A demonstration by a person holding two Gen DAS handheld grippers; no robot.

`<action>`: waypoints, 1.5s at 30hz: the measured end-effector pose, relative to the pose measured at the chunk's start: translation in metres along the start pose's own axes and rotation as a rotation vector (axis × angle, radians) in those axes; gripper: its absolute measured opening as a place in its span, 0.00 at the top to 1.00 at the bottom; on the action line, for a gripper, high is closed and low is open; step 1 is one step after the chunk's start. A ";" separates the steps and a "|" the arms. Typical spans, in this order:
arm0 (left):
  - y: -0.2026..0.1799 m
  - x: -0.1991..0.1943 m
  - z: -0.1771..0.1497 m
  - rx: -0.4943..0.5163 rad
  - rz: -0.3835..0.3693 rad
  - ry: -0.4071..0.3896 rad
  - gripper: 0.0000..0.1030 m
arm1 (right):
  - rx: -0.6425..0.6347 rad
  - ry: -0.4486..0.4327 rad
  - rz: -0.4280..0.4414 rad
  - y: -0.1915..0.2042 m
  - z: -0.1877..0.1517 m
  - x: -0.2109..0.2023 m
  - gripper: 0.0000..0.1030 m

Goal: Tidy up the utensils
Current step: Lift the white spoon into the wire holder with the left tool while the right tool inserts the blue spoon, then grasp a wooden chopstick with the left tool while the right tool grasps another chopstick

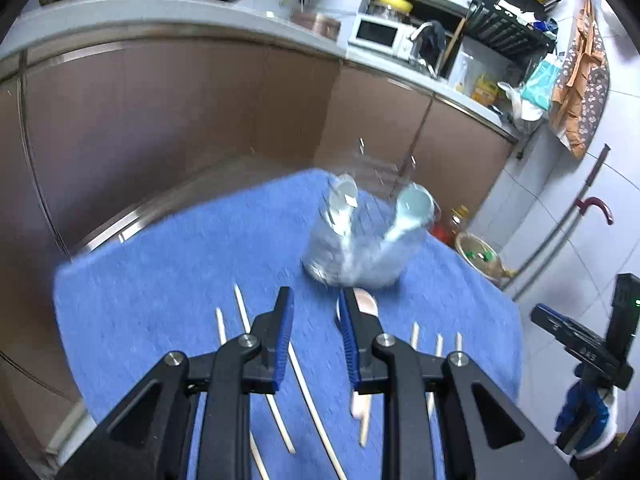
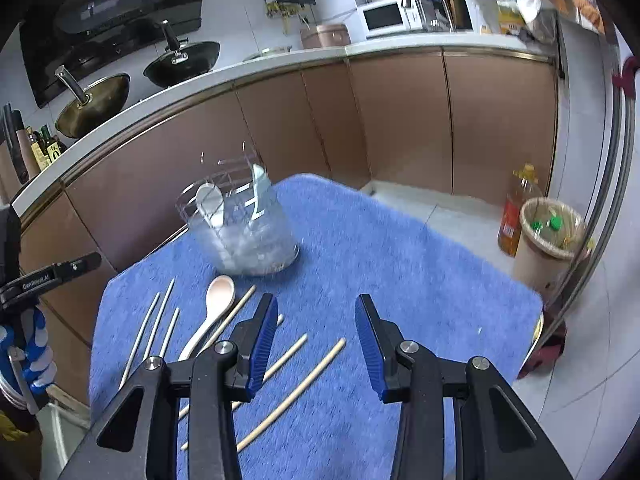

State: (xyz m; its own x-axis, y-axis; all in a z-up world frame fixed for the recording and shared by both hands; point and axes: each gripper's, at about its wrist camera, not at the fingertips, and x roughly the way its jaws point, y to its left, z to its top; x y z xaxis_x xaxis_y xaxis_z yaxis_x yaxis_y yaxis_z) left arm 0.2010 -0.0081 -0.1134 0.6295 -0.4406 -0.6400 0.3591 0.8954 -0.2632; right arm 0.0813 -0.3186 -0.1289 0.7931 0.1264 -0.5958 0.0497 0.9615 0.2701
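A wire utensil holder [image 2: 244,236] stands at the far end of the blue mat [image 2: 380,272], with two pale spoons in it; it also shows in the left wrist view [image 1: 360,240]. A pink-bowled wooden spoon [image 2: 214,308] and several wooden chopsticks [image 2: 296,392] lie on the mat. My right gripper [image 2: 316,336] is open and empty above the mat, right of the spoon. My left gripper [image 1: 316,328] is open and empty above the chopsticks [image 1: 240,312], with the spoon [image 1: 366,300] partly hidden behind its right finger.
Brown kitchen cabinets [image 2: 360,120] run behind the mat. A bin [image 2: 548,236] and an oil bottle [image 2: 518,208] stand on the floor to the right. The other gripper shows at the edge of each view [image 1: 588,344] [image 2: 36,280].
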 end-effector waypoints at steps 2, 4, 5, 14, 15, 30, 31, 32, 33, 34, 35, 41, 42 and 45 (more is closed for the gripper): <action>-0.001 0.006 -0.008 -0.007 -0.028 0.047 0.78 | 0.024 0.026 0.023 -0.001 -0.005 0.003 0.65; -0.005 0.014 -0.017 -0.009 -0.079 0.102 0.78 | 0.022 0.056 0.021 0.001 -0.010 0.008 0.68; -0.008 0.018 -0.017 -0.010 -0.098 0.123 0.78 | 0.022 0.074 0.029 0.003 -0.013 0.011 0.68; -0.055 0.084 -0.032 0.008 -0.304 0.352 0.78 | 0.039 0.198 0.066 0.006 -0.030 0.042 0.70; -0.056 0.092 -0.033 0.001 -0.301 0.374 0.78 | 0.042 0.208 0.068 0.005 -0.032 0.044 0.70; -0.064 0.154 -0.024 0.027 -0.138 0.476 0.78 | 0.067 0.261 0.056 -0.008 -0.040 0.060 0.70; -0.063 0.158 -0.026 0.026 -0.127 0.489 0.78 | 0.069 0.265 0.057 -0.008 -0.041 0.062 0.70; -0.063 0.161 -0.027 0.025 -0.122 0.497 0.78 | 0.073 0.269 0.059 -0.008 -0.042 0.063 0.70; -0.062 0.165 -0.029 0.025 -0.116 0.506 0.78 | 0.076 0.273 0.059 -0.009 -0.043 0.064 0.70; -0.061 0.167 -0.030 0.025 -0.107 0.506 0.78 | 0.078 0.277 0.060 -0.010 -0.043 0.065 0.70; -0.060 0.169 -0.031 0.023 -0.102 0.507 0.78 | 0.081 0.280 0.062 -0.010 -0.043 0.066 0.70; -0.054 0.179 -0.032 0.018 -0.109 0.517 0.79 | 0.084 0.303 0.063 -0.008 -0.043 0.074 0.71; -0.055 0.180 -0.030 0.023 -0.110 0.518 0.79 | 0.092 0.314 0.069 -0.009 -0.043 0.077 0.74; -0.066 0.188 -0.027 0.053 -0.113 0.528 0.80 | 0.109 0.337 0.069 -0.013 -0.042 0.083 0.79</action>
State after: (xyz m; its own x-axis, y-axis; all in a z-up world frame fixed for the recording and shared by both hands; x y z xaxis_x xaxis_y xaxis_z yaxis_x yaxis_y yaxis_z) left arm 0.2772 -0.1488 -0.2361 0.1585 -0.4296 -0.8890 0.4469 0.8341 -0.3234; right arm 0.1208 -0.3105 -0.2137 0.5533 0.2811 -0.7841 0.0813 0.9186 0.3867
